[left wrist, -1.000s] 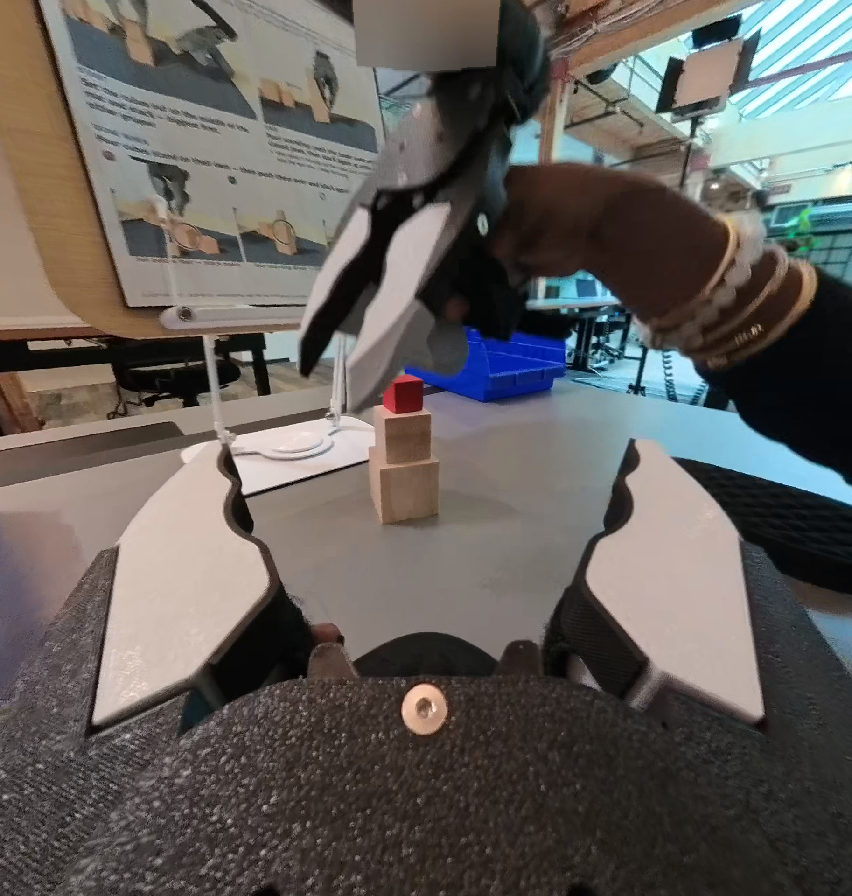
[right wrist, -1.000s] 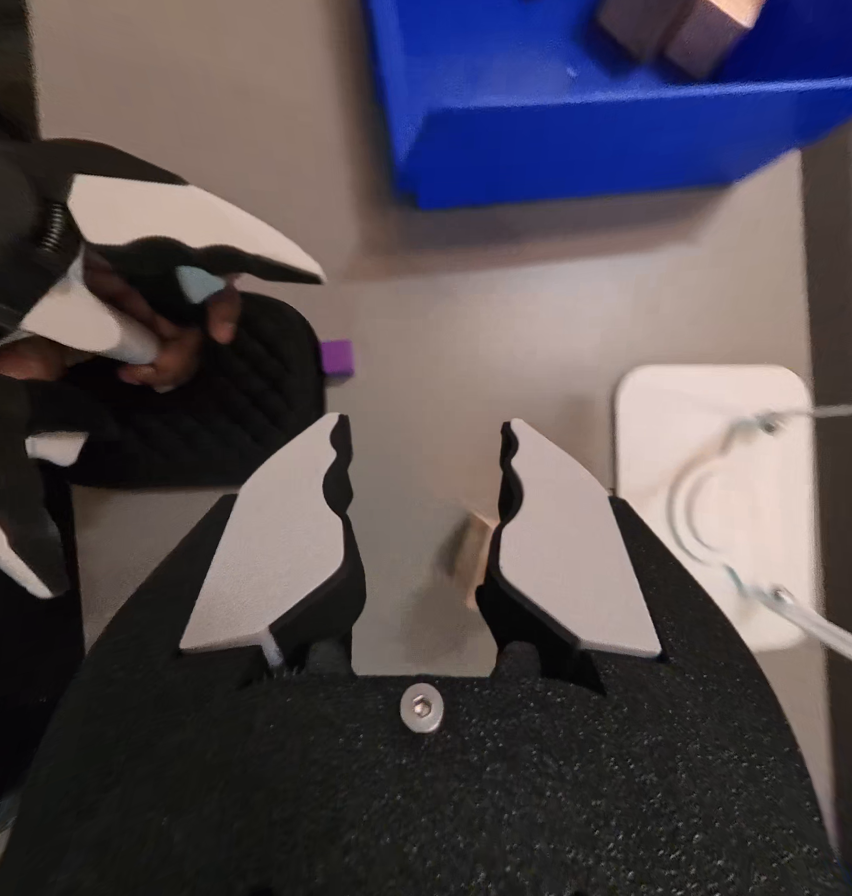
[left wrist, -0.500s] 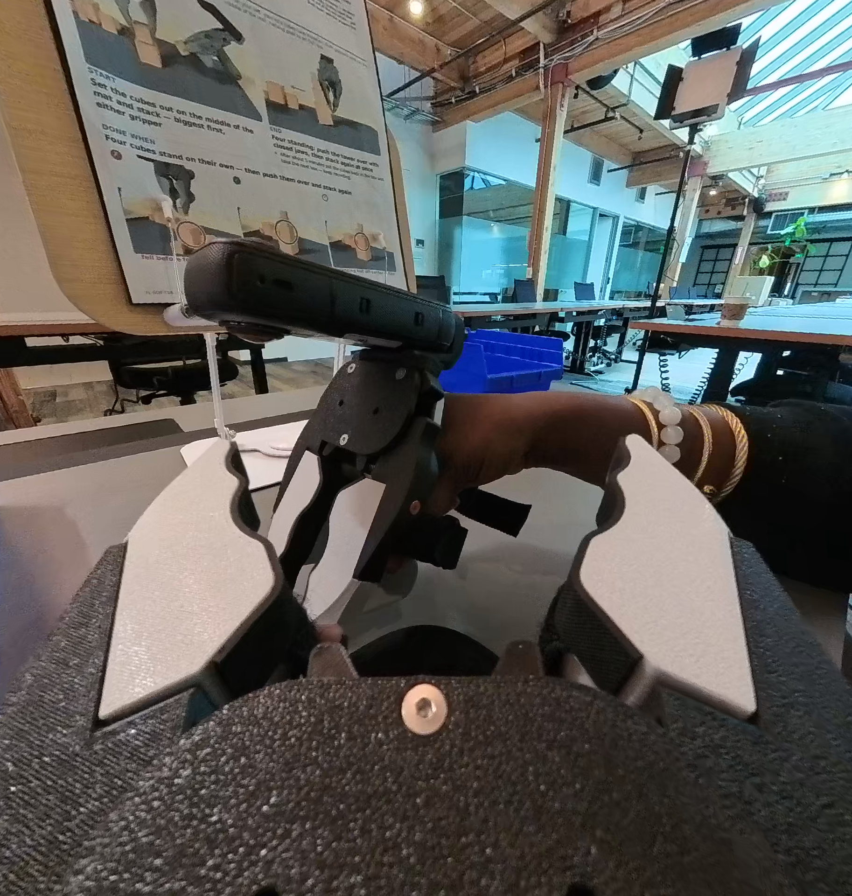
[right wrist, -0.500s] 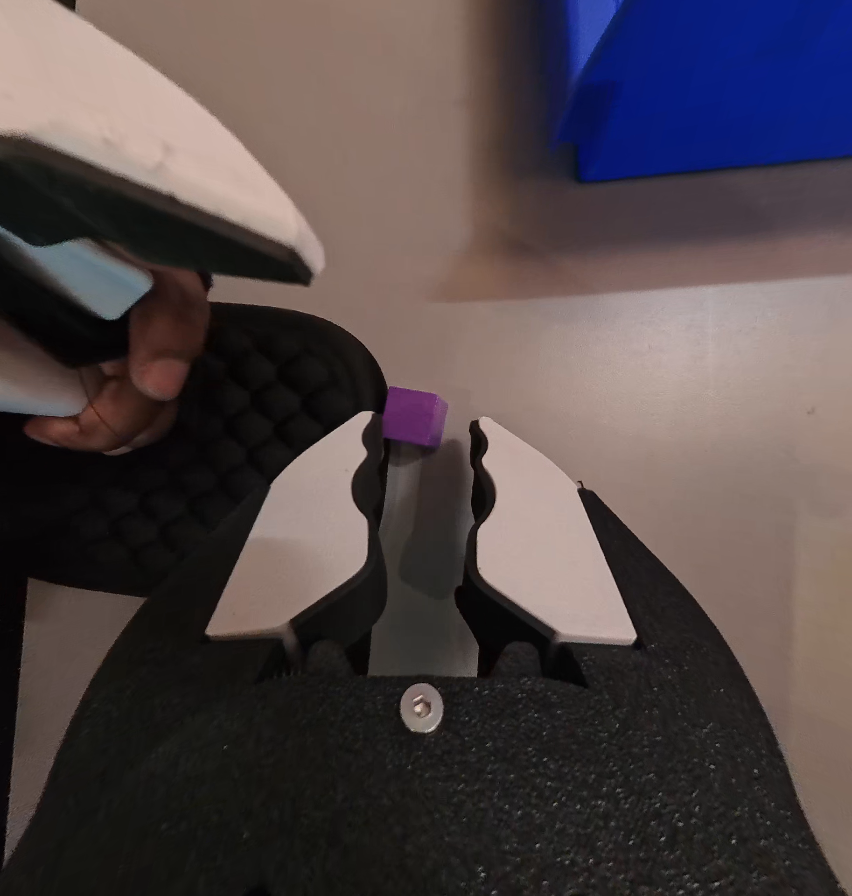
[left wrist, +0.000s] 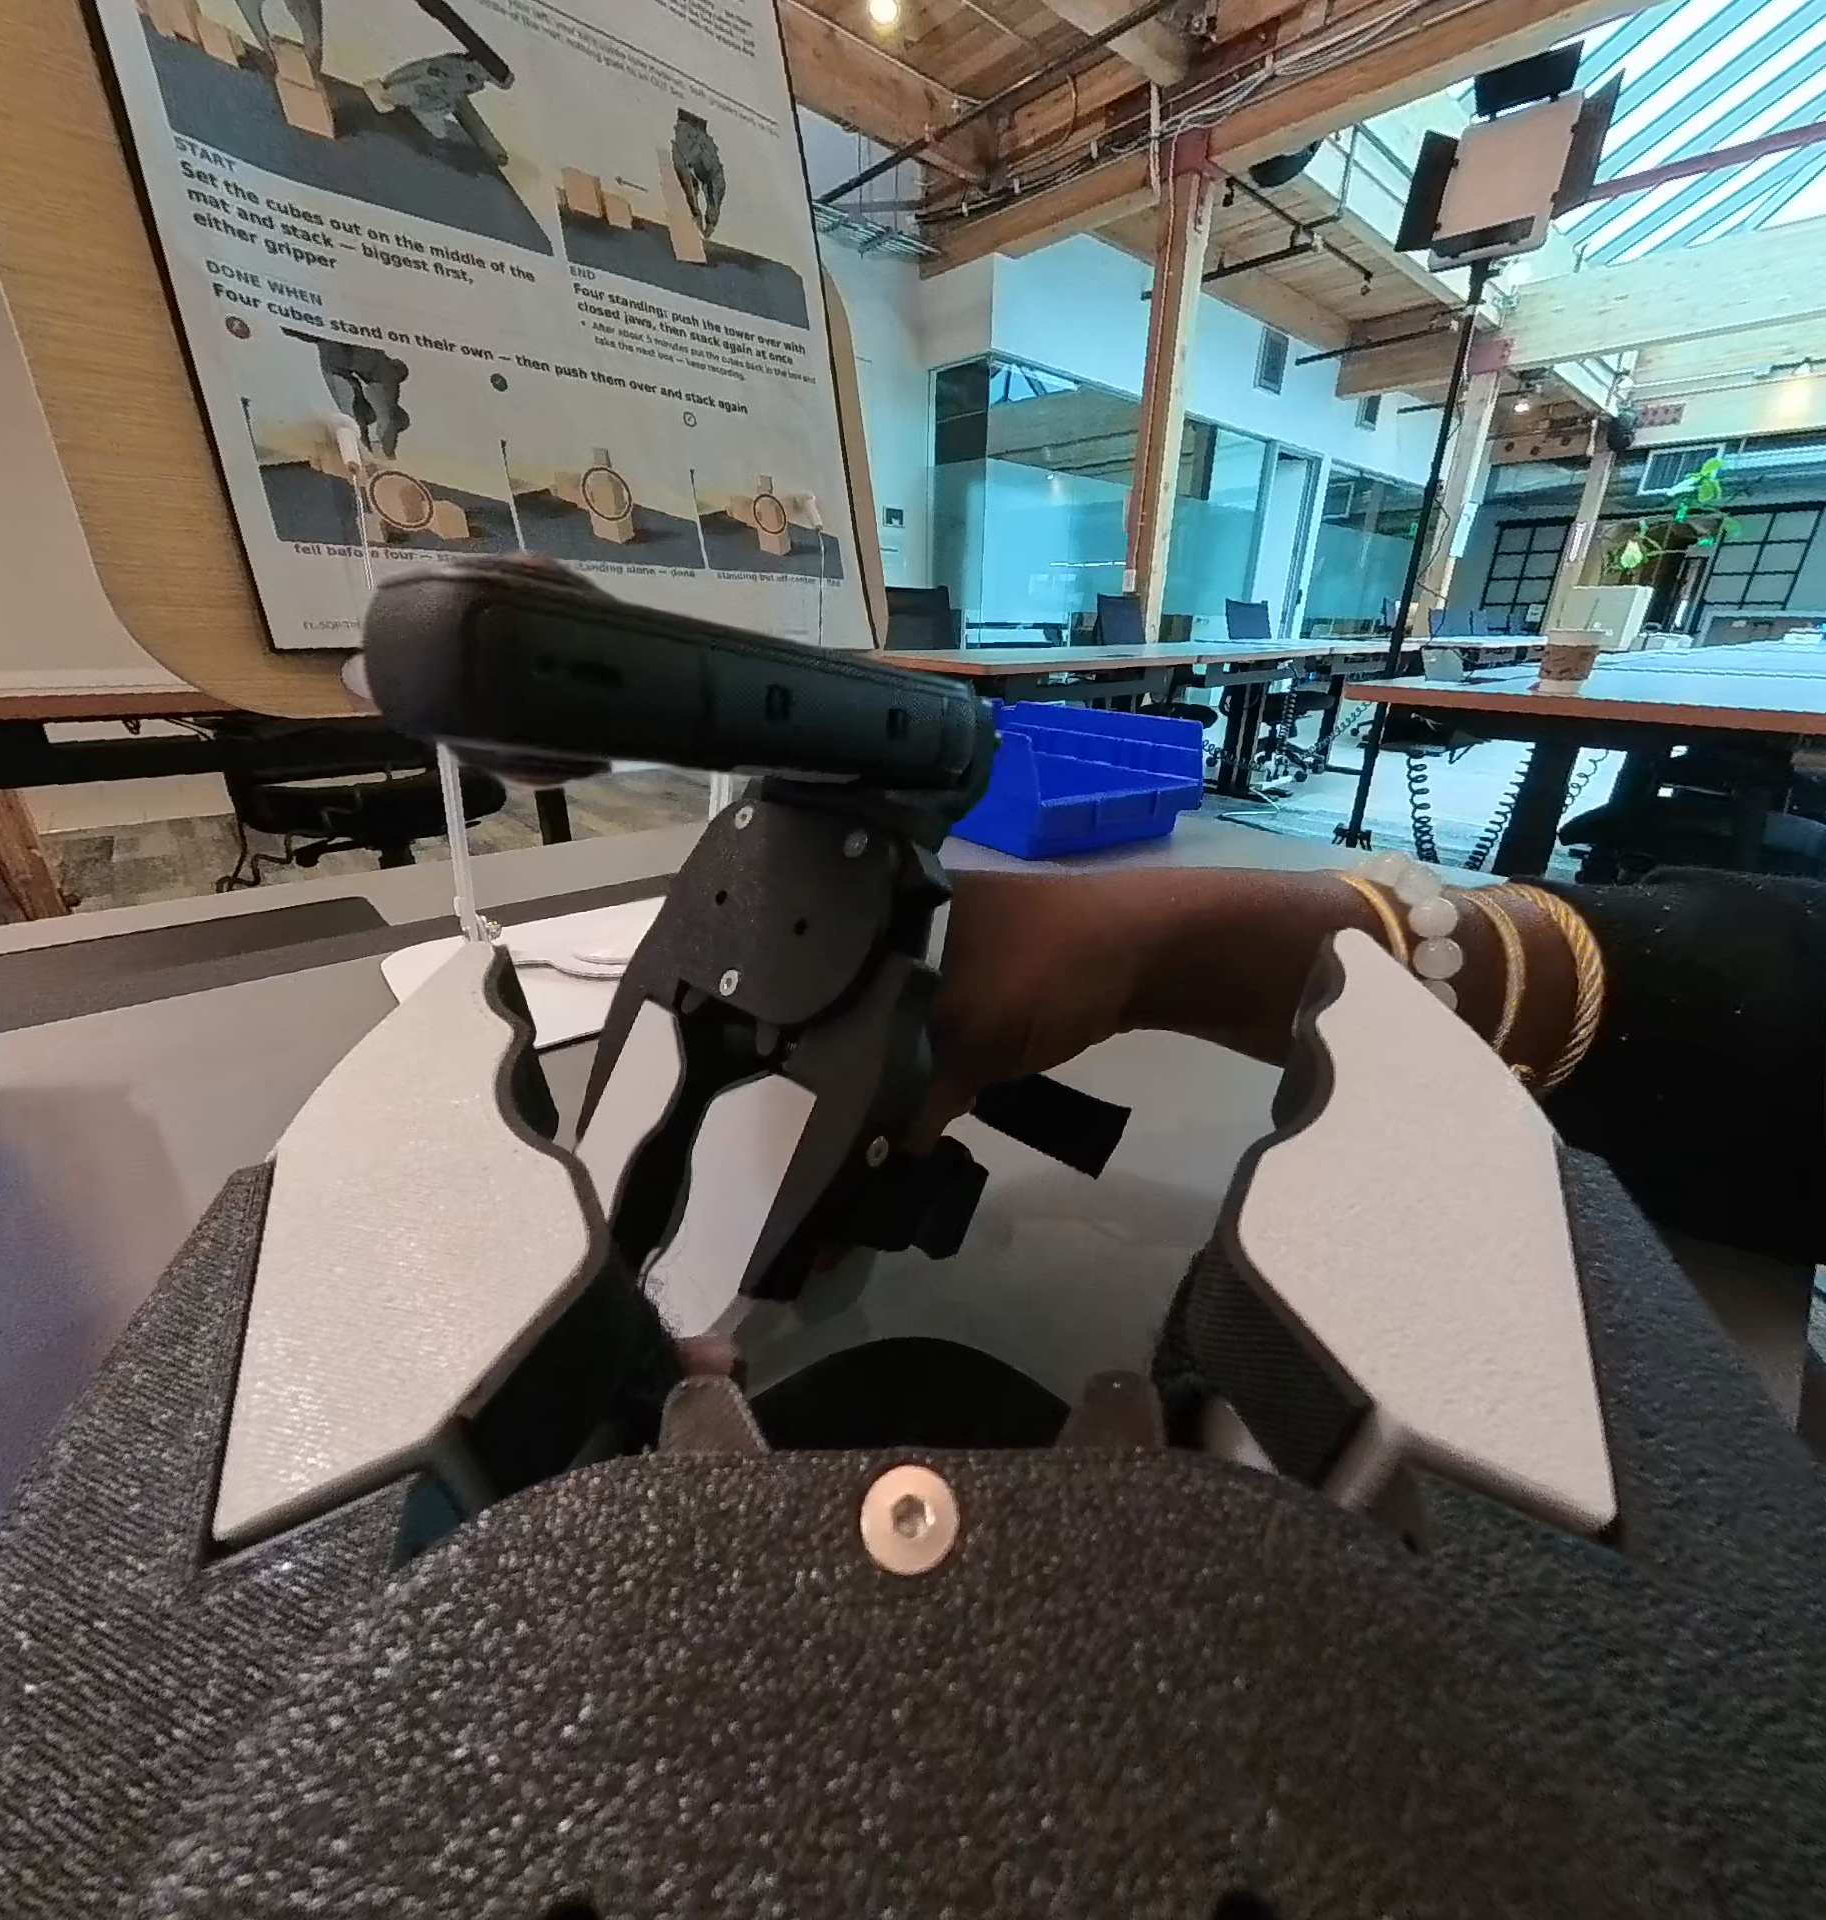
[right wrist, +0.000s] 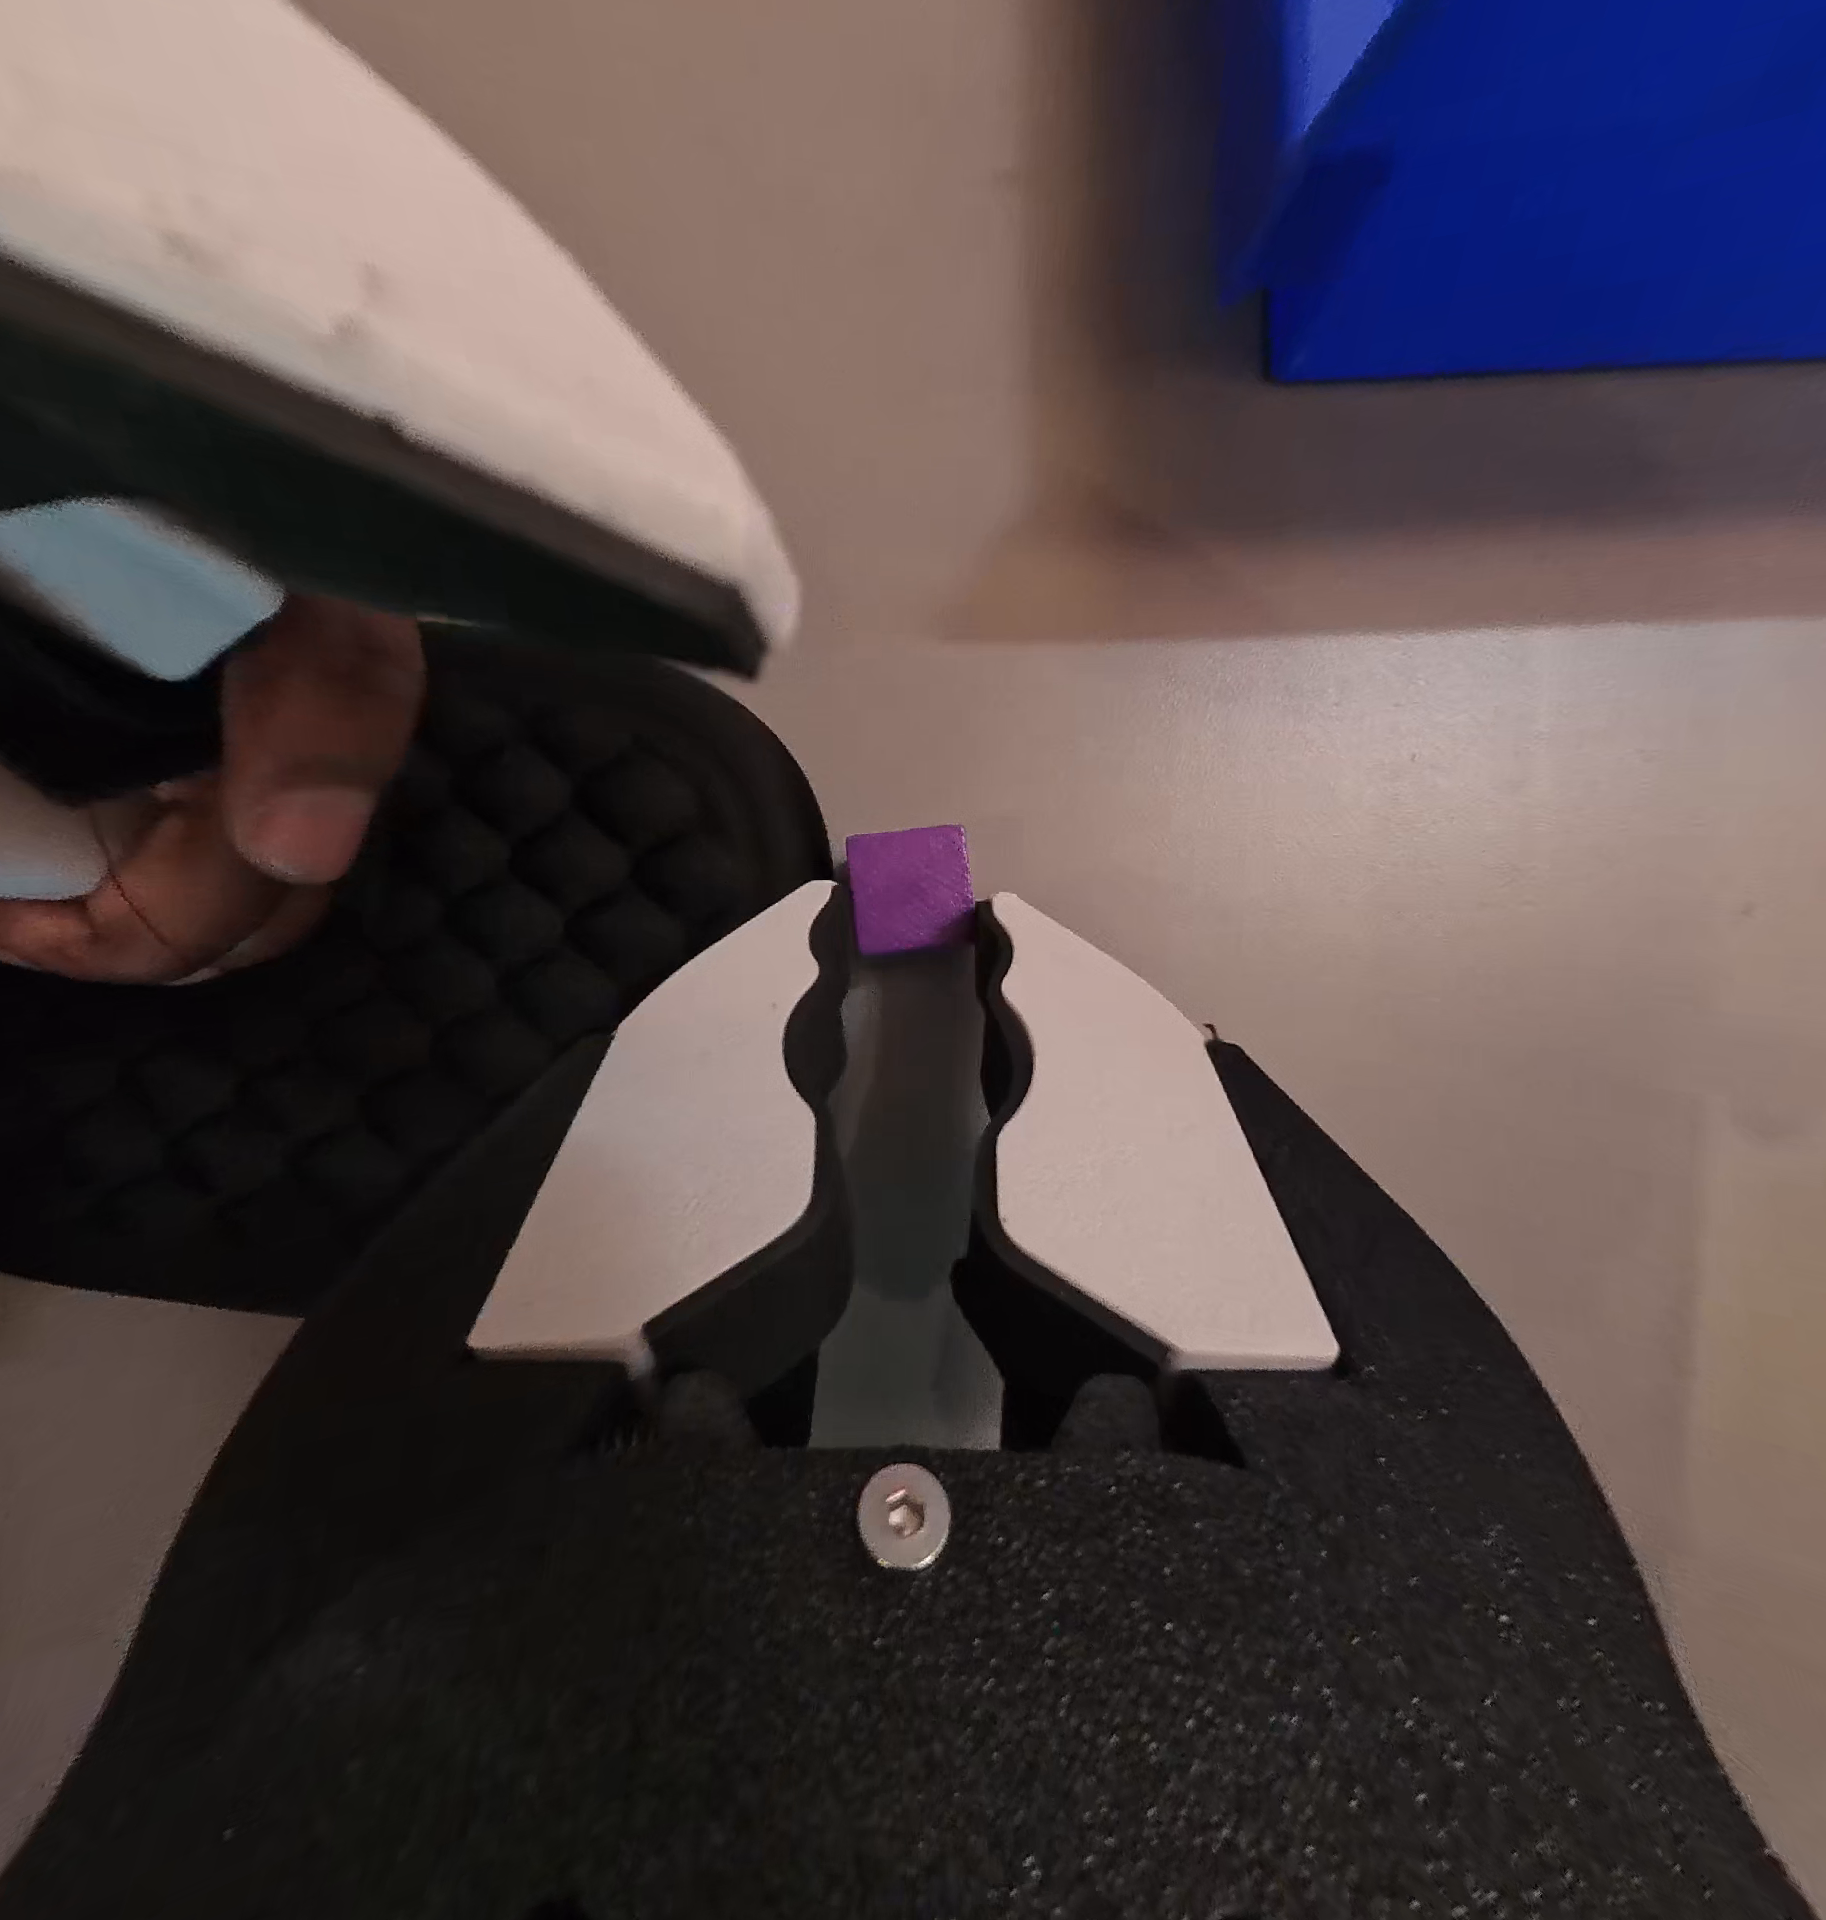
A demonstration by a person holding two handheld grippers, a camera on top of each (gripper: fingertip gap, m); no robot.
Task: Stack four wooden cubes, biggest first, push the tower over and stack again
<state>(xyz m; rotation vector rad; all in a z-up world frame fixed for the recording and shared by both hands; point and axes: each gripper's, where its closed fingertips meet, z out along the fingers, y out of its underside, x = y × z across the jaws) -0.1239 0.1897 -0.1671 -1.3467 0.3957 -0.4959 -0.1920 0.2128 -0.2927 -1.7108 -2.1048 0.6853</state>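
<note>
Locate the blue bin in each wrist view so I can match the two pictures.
Left wrist view: blue bin sits mid-frame on the grey table, behind the right gripper.
Right wrist view: blue bin fills the top right corner.
Shared landmark: the black mat.

An open-plan office or lab: rows of desks (left wrist: 1148, 657) and glass-walled rooms (left wrist: 1054, 520) behind the blue bin (left wrist: 1085, 790).

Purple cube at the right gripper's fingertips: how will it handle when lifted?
The purple cube looks rigid, with flat faces and sharp edges, so it probably won't roll. It is small, so likely light. Only the fingertips of the right gripper catch it, so it may twist or slip out.
</note>
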